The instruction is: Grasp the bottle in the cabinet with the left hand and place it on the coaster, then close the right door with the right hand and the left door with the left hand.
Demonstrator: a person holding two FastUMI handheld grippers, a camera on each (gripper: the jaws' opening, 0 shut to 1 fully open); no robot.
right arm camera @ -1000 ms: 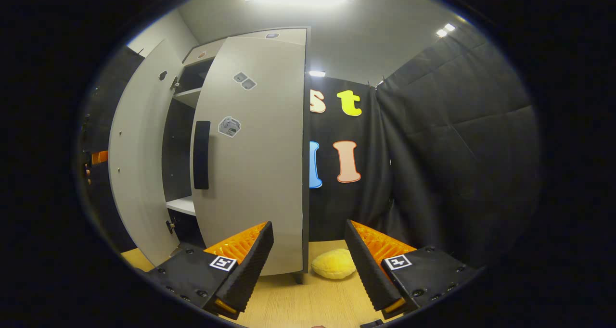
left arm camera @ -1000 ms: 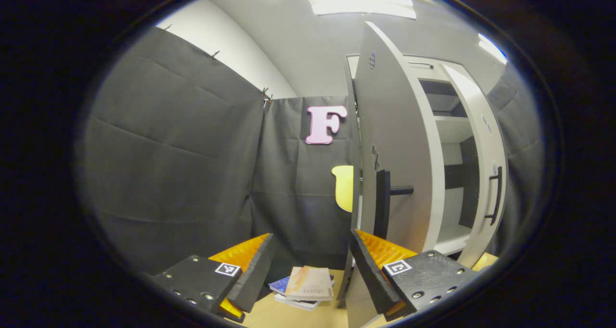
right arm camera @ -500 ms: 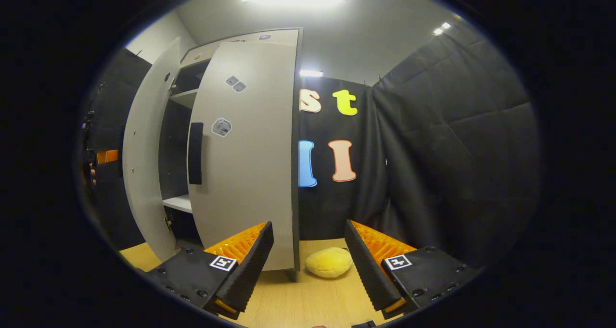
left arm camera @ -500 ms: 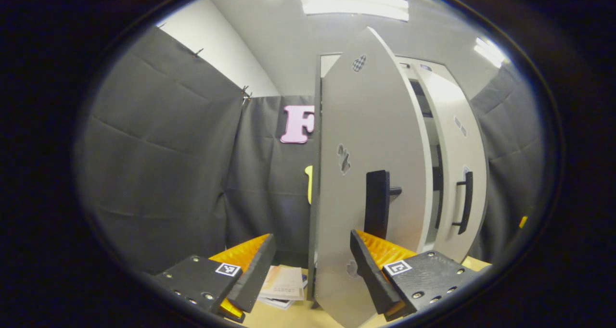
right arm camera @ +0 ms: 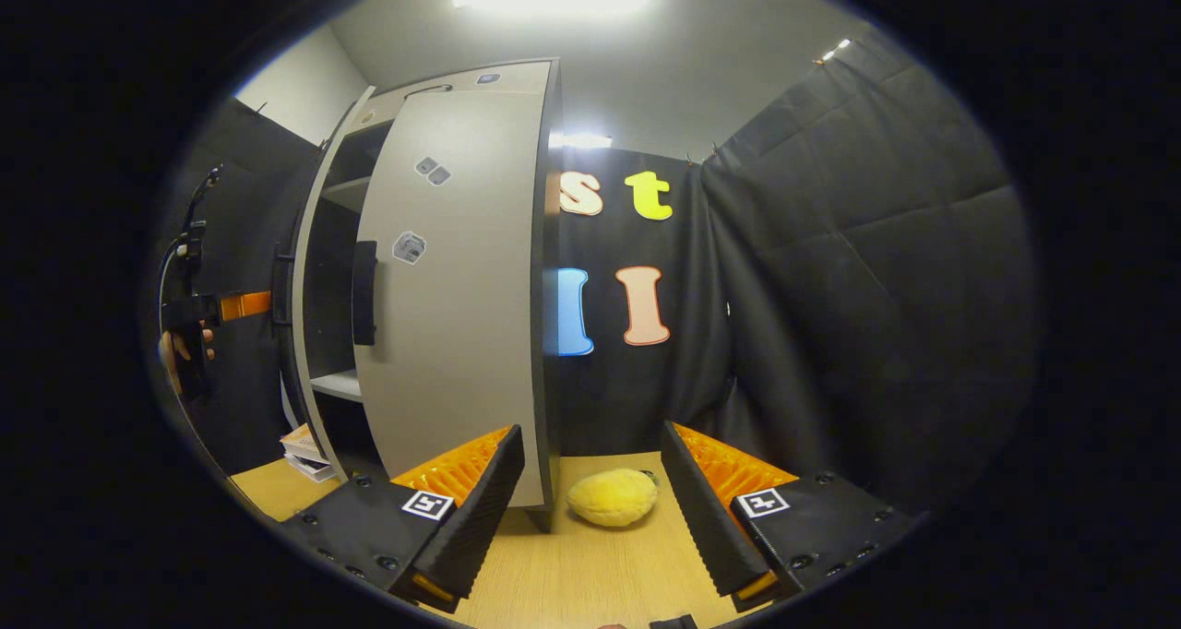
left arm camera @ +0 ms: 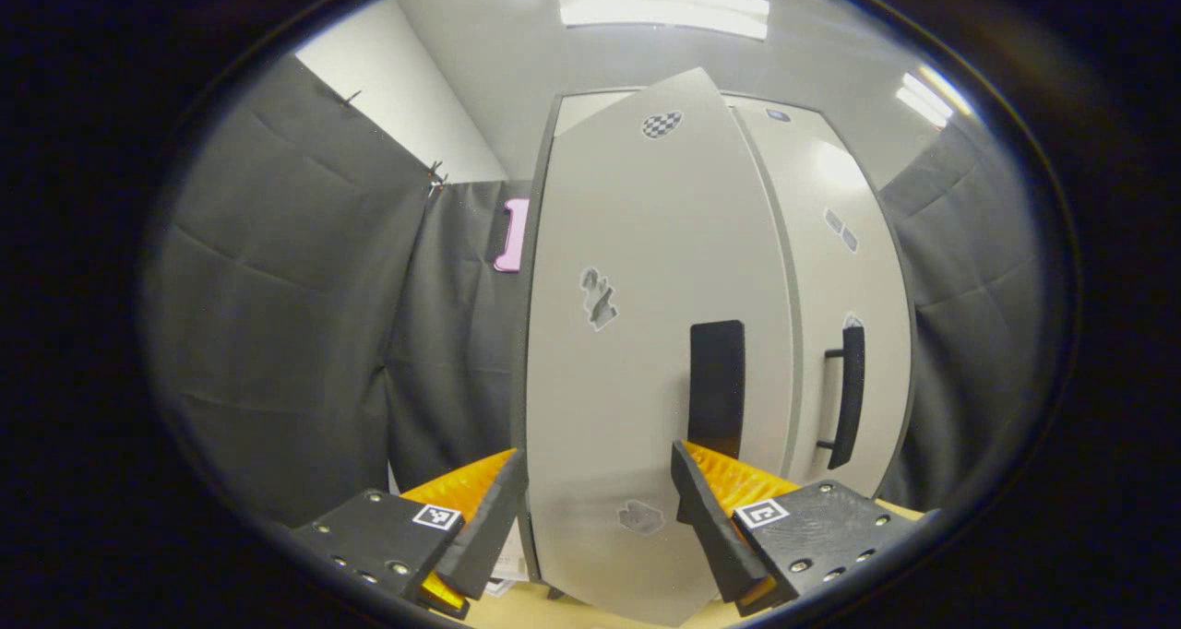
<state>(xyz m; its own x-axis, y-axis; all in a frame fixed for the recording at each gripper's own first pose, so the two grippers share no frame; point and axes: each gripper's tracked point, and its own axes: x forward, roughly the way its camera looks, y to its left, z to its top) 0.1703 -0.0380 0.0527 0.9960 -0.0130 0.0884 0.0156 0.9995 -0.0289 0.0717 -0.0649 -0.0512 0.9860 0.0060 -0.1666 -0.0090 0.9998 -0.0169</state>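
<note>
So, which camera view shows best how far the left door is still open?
The right gripper view: it looks at the left door almost edge-on, so the dark gap and a shelf show between it and the right door. The left gripper view faces the left door flat, so the gap is hard to judge.

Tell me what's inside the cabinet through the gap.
Through the gap between the left door and right door, the cabinet shows two white shelves, bare where visible. The doors cover the rest, so whatever lies deeper or lower is hidden.
</note>
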